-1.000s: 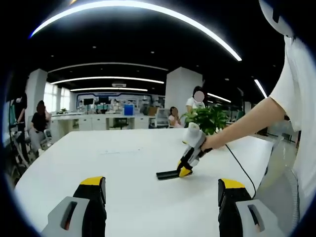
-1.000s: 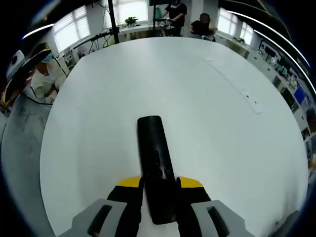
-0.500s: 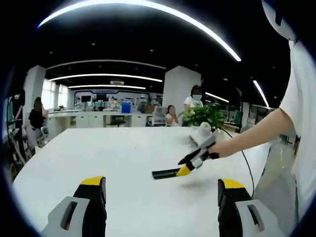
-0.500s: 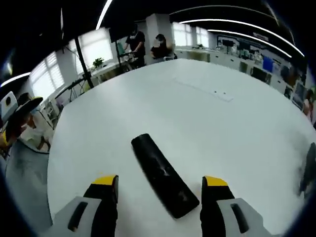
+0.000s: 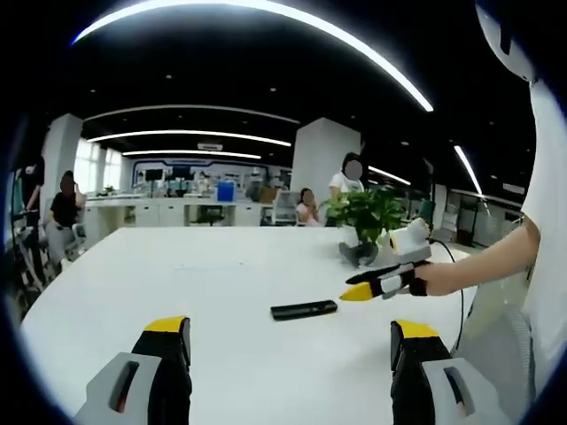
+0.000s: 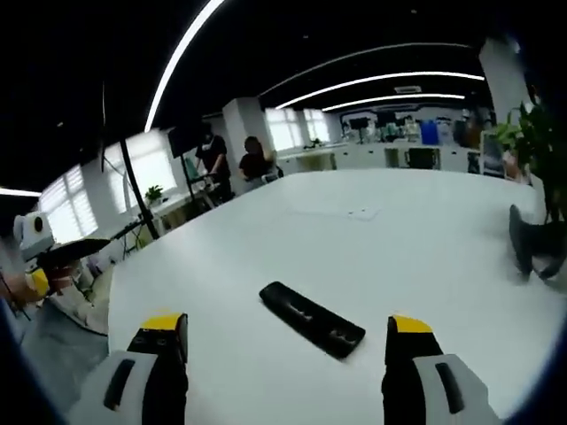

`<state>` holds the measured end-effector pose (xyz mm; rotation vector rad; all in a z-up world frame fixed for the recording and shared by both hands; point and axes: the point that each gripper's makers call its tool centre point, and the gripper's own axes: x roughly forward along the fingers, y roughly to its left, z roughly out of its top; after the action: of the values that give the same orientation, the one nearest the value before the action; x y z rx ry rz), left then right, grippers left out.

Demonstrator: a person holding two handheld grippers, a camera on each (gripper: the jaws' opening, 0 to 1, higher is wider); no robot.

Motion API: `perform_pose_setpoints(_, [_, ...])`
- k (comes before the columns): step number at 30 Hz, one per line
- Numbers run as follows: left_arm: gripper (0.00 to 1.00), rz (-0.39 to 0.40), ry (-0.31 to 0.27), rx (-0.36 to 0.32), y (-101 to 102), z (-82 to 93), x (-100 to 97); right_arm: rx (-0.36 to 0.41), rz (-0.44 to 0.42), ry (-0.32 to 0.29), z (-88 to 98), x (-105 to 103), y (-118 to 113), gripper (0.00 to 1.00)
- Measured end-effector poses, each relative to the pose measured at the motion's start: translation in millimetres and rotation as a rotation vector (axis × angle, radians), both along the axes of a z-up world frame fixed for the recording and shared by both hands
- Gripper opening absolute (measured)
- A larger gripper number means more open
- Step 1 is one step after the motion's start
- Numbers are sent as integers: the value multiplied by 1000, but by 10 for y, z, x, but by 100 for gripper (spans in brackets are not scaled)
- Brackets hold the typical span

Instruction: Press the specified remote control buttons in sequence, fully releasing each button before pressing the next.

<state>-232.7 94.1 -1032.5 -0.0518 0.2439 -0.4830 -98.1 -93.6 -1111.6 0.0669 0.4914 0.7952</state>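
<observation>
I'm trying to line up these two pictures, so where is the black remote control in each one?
Left gripper view: the remote control lies flat on the white table, just right of centre.
Right gripper view: it lies diagonally, low in the middle.
Shared landmark: the potted plant, at the right edge here.

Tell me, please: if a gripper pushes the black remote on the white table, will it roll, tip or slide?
The remote is a flat slab lying on the table, so it probably slides and will not roll or tip. The tabletop looks smooth, so an off-centre push may spin it.
</observation>
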Motion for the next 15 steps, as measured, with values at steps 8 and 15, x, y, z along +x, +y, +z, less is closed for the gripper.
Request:
perform_pose_setpoints(8, [97,2,0,-7,-12,-3,-2,69,-79,-69,415,-247,-137,98])
perform_pose_setpoints(15, [97,-3,0,-9,-51,5,-4,33,-103,-126,593,-515,-238,99])
